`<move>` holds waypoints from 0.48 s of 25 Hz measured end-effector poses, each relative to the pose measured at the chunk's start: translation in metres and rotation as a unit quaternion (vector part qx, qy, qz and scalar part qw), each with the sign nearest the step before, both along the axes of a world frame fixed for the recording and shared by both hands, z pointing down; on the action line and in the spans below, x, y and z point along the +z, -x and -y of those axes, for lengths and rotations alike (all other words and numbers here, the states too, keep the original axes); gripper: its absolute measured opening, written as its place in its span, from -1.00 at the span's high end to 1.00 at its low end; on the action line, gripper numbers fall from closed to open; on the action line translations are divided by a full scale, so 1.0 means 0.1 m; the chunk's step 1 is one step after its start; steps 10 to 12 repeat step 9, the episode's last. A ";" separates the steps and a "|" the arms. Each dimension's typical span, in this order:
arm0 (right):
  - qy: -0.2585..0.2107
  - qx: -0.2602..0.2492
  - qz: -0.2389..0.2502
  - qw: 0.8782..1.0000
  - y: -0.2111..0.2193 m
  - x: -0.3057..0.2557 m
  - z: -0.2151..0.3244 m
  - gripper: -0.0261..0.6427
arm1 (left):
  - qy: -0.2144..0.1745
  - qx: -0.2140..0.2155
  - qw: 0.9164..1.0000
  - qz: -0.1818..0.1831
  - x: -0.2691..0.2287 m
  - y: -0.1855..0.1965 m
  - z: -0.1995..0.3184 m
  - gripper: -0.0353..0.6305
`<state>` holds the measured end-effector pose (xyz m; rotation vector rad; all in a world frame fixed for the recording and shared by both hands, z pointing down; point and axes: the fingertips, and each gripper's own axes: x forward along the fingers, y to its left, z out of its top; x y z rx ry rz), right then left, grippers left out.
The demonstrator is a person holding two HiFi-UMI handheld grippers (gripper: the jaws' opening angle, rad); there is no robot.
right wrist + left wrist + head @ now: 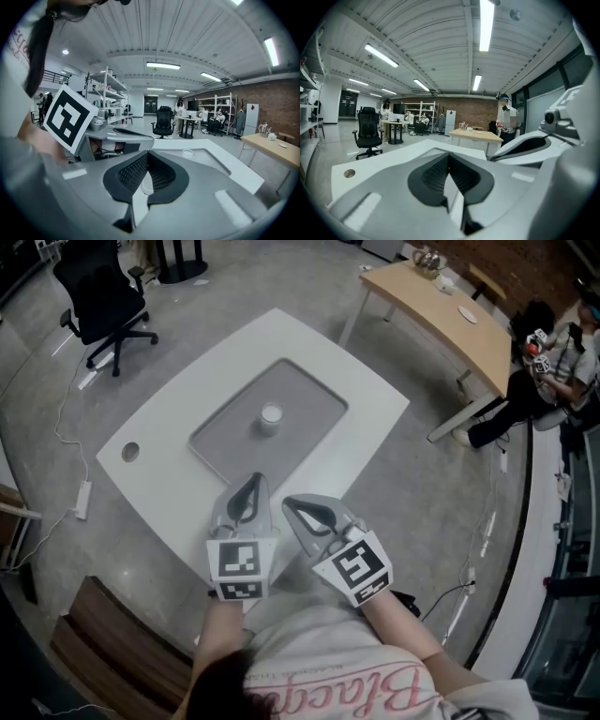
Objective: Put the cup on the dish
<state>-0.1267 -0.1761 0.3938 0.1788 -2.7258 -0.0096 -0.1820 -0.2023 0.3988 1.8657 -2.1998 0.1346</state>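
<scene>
A small white cup [270, 418] stands upright in the middle of a grey mat [225, 432] on the white table [169, 484]. Whether a dish lies under it I cannot tell. In the right gripper view it shows as a low white ring [188, 153] on the mat. My left gripper [251, 480] and right gripper [289, 503] hang side by side over the table's near edge, well short of the cup. Both are shut with nothing between the jaws, as seen at the left gripper [449, 159] and the right gripper [147, 157] in their own views.
A round cable hole [130, 452] sits in the table's left corner. On the floor around the table are a black office chair [103, 296] at far left, a wooden table [450, 315] at far right with a seated person [553, 362] beside it, and a power strip [82, 500].
</scene>
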 end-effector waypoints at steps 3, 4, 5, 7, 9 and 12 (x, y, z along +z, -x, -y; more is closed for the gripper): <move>-0.007 0.006 0.004 1.000 -0.05 -0.02 -0.06 0.92 | 0.004 0.021 1.000 0.003 0.03 -0.09 -0.06 0.90; -0.005 0.009 0.004 1.000 -0.08 -0.02 -0.07 0.92 | 0.003 0.030 1.000 0.009 0.05 -0.14 -0.07 0.90; -0.003 0.010 0.004 1.000 -0.11 -0.01 -0.08 0.92 | 0.004 0.034 0.999 0.014 0.06 -0.17 -0.08 0.90; 0.002 0.011 0.004 1.000 -0.18 -0.01 -0.10 0.92 | 0.006 0.035 0.999 0.022 0.07 -0.23 -0.12 0.90; 0.004 0.012 0.006 1.000 -0.24 -0.03 -0.12 0.92 | 0.009 0.032 0.999 0.028 0.05 -0.28 -0.15 0.90; 0.004 0.012 0.006 1.000 -0.24 -0.03 -0.12 0.92 | 0.009 0.032 0.999 0.028 0.05 -0.28 -0.15 0.90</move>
